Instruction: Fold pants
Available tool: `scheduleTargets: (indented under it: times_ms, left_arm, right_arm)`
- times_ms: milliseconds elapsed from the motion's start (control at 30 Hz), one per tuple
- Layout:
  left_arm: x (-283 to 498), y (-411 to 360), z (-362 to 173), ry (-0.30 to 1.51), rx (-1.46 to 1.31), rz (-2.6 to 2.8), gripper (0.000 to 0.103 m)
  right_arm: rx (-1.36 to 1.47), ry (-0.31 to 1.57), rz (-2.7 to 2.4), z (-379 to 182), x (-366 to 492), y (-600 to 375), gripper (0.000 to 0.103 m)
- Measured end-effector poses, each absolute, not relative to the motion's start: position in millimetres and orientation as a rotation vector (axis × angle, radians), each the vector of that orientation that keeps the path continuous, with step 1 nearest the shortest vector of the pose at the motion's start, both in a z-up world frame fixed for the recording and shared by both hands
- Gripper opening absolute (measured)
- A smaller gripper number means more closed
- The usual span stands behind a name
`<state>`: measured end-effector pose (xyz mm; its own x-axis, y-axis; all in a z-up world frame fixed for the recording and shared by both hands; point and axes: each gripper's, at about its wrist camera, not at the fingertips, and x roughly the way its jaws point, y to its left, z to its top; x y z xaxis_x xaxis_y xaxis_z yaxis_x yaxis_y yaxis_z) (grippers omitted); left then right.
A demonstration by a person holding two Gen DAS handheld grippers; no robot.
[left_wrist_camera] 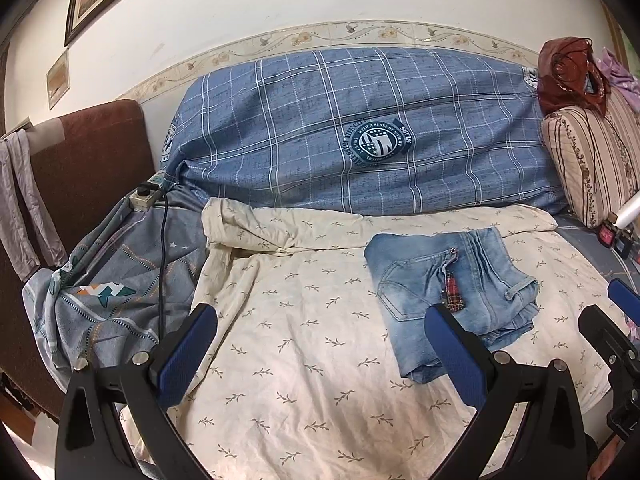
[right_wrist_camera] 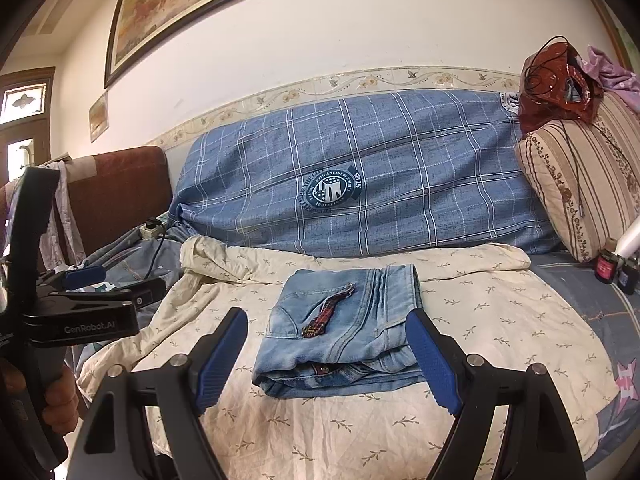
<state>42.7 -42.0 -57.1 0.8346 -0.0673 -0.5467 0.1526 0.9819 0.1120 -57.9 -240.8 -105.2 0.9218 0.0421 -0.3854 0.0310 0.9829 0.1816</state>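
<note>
Pants [right_wrist_camera: 344,328], faded denim, lay folded square on my crinkled leaf-print sheet [right_wrist_camera: 480,320]; left tool [left_wrist_camera: 320,352] and right tool [right_wrist_camera: 328,364] gaped wide, empty.

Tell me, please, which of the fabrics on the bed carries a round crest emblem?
The blue plaid cover along the wall; the cream sheet has small leaf sprigs, and the folded jeans are plain denim.
</note>
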Motion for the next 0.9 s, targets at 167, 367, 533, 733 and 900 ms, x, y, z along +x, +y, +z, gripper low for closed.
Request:
scheduleTargets:
  times_ms: [167,367,533,733,900]
  left_arm:
    - [43,-39,-53,0.558,0.152,-0.109,0.103]
    - [40,-36,-48,0.548,0.144,-0.110,0.103]
    - [37,-34,-44,0.541,0.139,-0.106,0.103]
    - [36,-35,-43,0.543,0.135,-0.106,0.103]
    - [36,-36,-42,0.547,0.129,-0.115,0.103]
  right_arm:
    - [0.179,0.396,0.012,-103,-57,-238,0.084]
    - [0.172,0.388,0.025,-98,-56,-233,0.084]
    - [0.165,0.384,0.031,-96,-58,-230,0.084]
    - [0.171,0.392,0.033,-97,-56,-232,0.084]
    - [0.175,0.392,0.029,-98,-55,-233,0.084]
